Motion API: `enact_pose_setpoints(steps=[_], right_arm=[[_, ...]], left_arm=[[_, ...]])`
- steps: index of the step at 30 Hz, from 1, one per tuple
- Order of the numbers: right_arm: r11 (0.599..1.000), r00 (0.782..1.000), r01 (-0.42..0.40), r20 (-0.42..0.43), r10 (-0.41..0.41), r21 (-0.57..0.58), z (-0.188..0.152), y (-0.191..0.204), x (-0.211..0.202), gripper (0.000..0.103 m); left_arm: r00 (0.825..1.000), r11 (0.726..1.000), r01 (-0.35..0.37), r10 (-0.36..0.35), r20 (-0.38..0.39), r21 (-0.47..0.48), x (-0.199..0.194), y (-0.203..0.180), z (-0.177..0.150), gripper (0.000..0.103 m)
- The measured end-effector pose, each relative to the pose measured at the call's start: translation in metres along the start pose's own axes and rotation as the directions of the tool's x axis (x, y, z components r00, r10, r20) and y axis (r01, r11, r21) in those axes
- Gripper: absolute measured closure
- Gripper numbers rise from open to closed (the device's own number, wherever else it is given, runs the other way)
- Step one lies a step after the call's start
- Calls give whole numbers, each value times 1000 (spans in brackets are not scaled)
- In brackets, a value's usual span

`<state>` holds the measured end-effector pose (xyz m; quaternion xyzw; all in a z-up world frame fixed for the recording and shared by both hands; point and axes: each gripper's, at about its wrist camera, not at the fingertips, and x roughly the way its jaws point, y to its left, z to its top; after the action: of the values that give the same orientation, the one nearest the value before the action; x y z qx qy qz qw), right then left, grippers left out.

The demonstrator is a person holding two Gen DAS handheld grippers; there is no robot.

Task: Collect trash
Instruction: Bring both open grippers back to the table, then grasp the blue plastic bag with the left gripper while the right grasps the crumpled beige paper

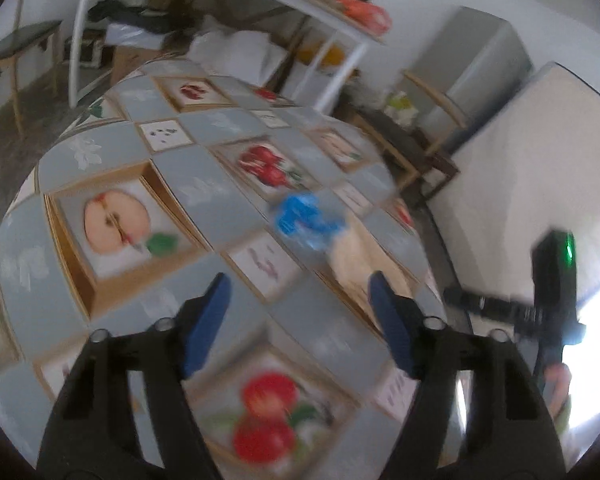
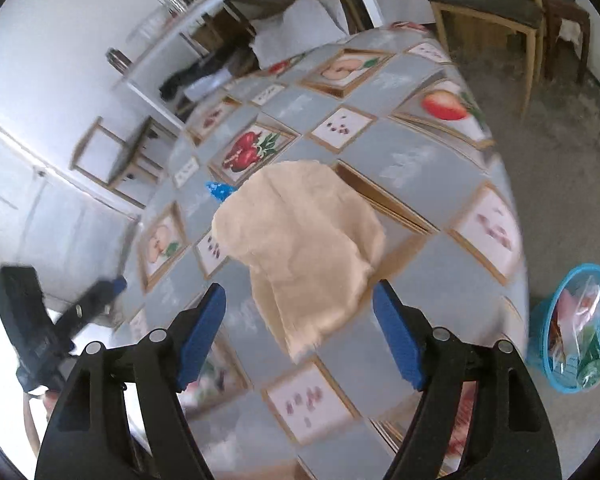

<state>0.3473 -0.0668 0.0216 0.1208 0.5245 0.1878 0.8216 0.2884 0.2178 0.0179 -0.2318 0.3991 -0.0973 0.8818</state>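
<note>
On the fruit-patterned tablecloth [image 1: 204, 184] lie a crumpled blue wrapper [image 1: 300, 216] and, beside it, a beige crumpled sheet [image 1: 352, 256]. My left gripper [image 1: 298, 284] hovers over the table just short of both, open and empty. In the right wrist view the beige sheet [image 2: 304, 240] fills the table's middle, and the blue wrapper [image 2: 219, 191] peeks out behind its far left edge. My right gripper [image 2: 300, 290] hangs above the sheet's near end, open, holding nothing. A blue basket [image 2: 576, 332] with trash in it stands on the floor at the right.
The right gripper's black body [image 1: 552, 292] shows at the table's right edge. The left gripper's blue fingertip [image 2: 118, 282] shows at the table's left edge. Wooden chairs [image 2: 488, 4] and a white shelf rack [image 1: 332, 28] stand beyond the table. The tablecloth [image 2: 420, 148] drops off near the basket.
</note>
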Motion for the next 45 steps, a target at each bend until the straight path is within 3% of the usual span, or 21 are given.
enact_pose_setpoints(steps=[3,8,13,18,22,25,29,35,41,45], right_arm=[[998,999,54,4,-54,-12,10,14,25,29],[991,993,121,-7,-122,-55,24,27,56,29],[974,980,195,-8,-197,-115,29,32,79,29],[946,961,275,6,-278,-172,22,29,88,31],[929,951,306,17,-309,-209,11,27,85,50],[935,957,283,3,-289,-212,5,25,78,72],[950,969,235,-27,-245,-205,-6,21,71,93],[958,984,147,-63,-167,-245,-55,27,48,96],[913,987,90,-89,-137,-397,-124,50,20,96],[877,988,68,-93,-127,-475,-158,61,7,96]], left_arm=[[998,1000,-14,14,-66,-2,43,8,36,38],[990,999,-32,34,-140,13,108,3,70,38],[974,997,-63,70,-216,38,151,-8,75,39],[962,988,-88,117,-245,123,168,-21,63,56],[957,980,-105,146,-252,170,172,-25,54,71],[956,982,-95,136,-261,161,167,-25,49,94],[953,980,-91,137,-270,177,151,-27,33,98],[954,978,-70,122,-272,195,99,-16,-25,99],[972,987,-76,106,-212,142,24,1,-91,99],[993,999,23,-18,-114,38,-25,2,-119,99]])
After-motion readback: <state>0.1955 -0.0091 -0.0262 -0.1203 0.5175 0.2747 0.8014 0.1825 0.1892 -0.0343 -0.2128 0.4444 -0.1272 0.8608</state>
